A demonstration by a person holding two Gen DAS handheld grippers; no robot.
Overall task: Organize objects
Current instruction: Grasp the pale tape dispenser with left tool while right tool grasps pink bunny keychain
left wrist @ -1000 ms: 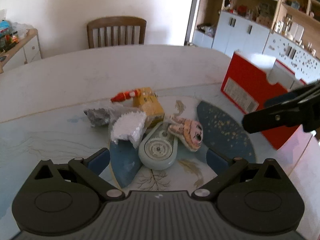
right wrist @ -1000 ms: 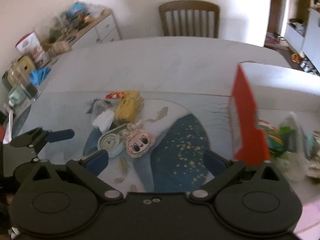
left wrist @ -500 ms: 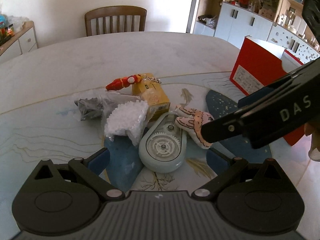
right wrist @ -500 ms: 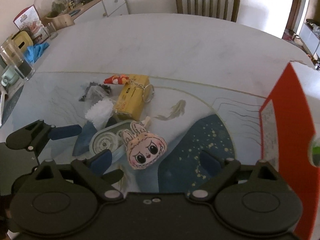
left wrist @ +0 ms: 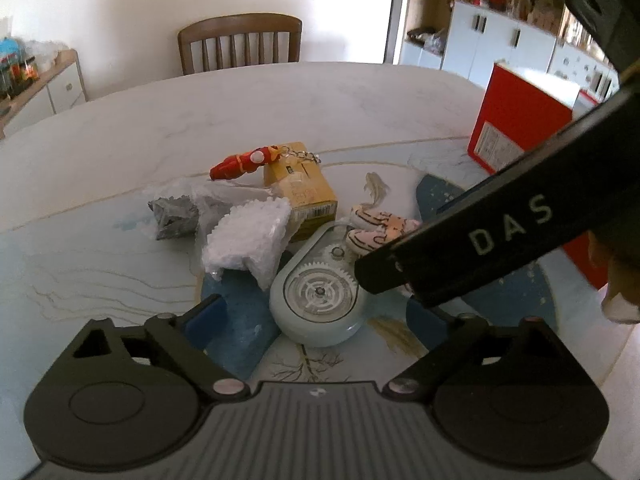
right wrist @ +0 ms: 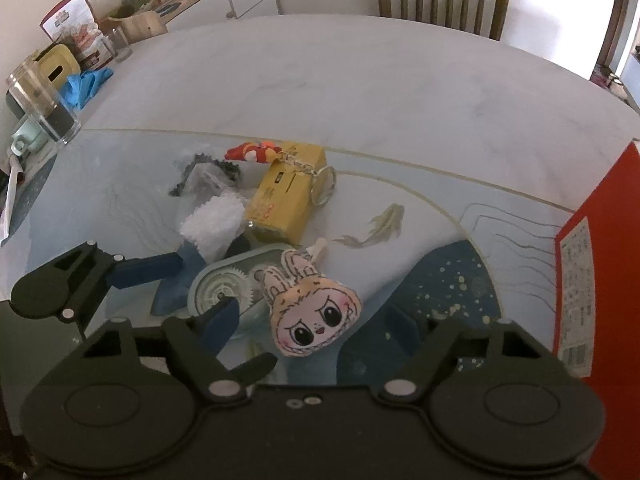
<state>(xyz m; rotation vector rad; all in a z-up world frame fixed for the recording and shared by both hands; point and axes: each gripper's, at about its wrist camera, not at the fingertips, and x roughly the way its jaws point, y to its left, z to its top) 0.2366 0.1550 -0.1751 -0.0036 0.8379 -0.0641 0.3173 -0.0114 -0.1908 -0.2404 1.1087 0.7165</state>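
Closing over a small heap of clutter on the patterned table (right wrist: 360, 92), the right gripper (right wrist: 316, 322) has its jaws either side of a pink bunny-face plush (right wrist: 312, 312), pads not yet touching it. The left gripper (left wrist: 316, 316), jaws also narrowing, straddles a pale blue geared case (left wrist: 318, 294), gripping nothing. Just beyond lie a yellow box (right wrist: 284, 196), a red figure keychain (left wrist: 244, 162) and a white foam piece (left wrist: 250, 242). A red box (left wrist: 520, 128) stands far right.

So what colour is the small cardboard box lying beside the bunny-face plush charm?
Mustard yellow small cardboard box, clearest in the right wrist view.
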